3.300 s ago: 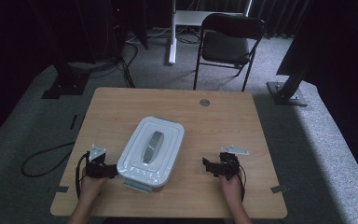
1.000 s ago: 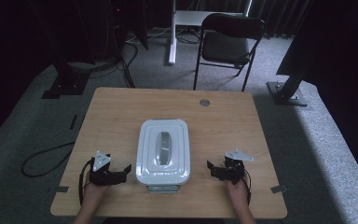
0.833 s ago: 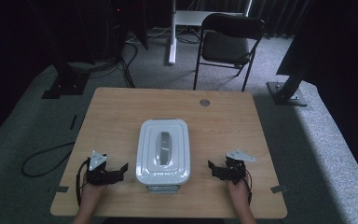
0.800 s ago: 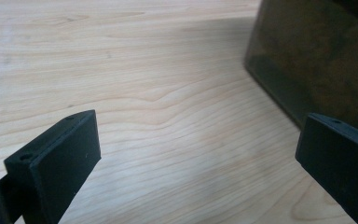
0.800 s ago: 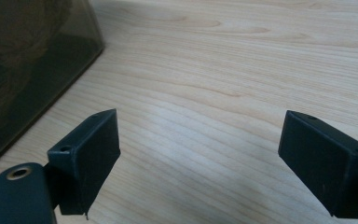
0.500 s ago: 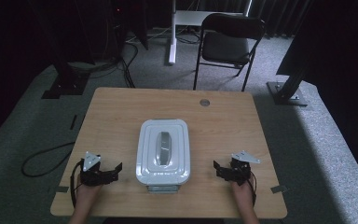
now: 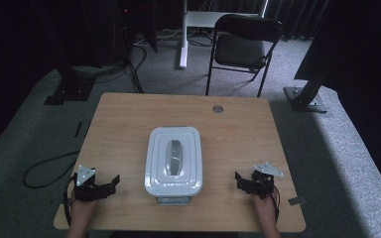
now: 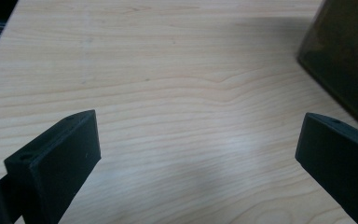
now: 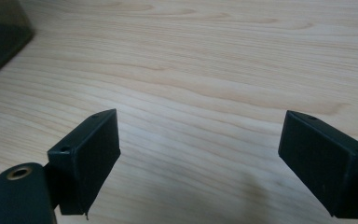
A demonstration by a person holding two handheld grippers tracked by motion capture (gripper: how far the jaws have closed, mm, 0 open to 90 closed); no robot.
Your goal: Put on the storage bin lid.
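a white lidded container [image 7: 173,161] is seen at the middle of the wooden table [image 7: 238,129], standing lengthwise away from the person, lid on, with a grey handle [image 7: 174,154] along the lid's centre. the left gripper [image 7: 110,182] is held low over the table's near left corner, well apart from the container, jaws pointed toward it. its jaws are spread wide with only bare table between them; in the left gripper view a dark corner of the container [image 8: 345,60] is seen at upper right, clear of the jaws. the right gripper [image 7: 239,179] is held near the near right edge, apart from the container, jaws pointed toward it. its jaws are likewise spread wide and nothing is held; in the right gripper view a dark corner of the container [image 9: 0,35] is noted at upper left. a small round grommet [image 7: 218,108] is set in the table's far edge. a folding chair [image 7: 243,44] stands on the floor beyond the table.
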